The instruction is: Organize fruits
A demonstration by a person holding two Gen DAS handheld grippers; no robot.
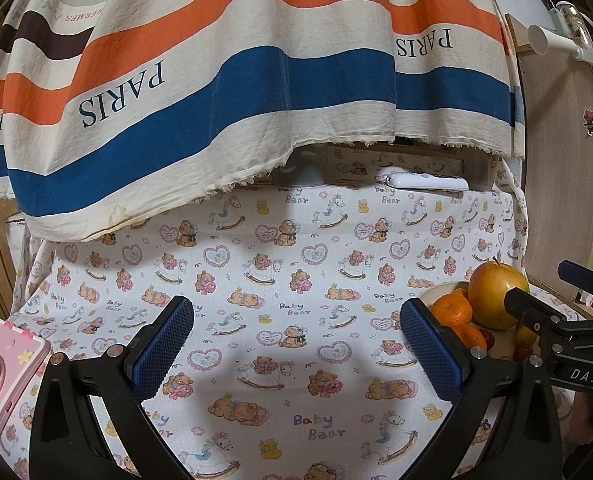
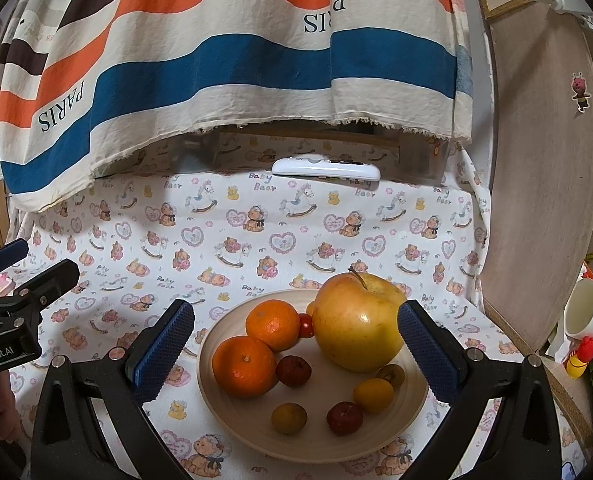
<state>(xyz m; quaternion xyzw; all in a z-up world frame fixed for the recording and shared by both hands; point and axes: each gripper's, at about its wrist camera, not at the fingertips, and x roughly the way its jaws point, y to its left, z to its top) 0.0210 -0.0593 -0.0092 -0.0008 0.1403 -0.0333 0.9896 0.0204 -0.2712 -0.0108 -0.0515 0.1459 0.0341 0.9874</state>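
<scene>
Fruit fills the cream plate [image 2: 216, 384] under my right gripper [image 2: 296, 350], whose fingers are spread wide with nothing between them: a big yellow apple [image 2: 356, 324] at one o'clock, two mandarins [image 2: 244, 366] at ten. My left gripper [image 1: 296, 350] is equally spread above bare bear-print cloth [image 1: 296, 264], the plate at its three o'clock.

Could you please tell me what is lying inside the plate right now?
The plate holds an apple, two oranges, and several small red and yellow fruits. Anything behind the apple is hidden.
</scene>
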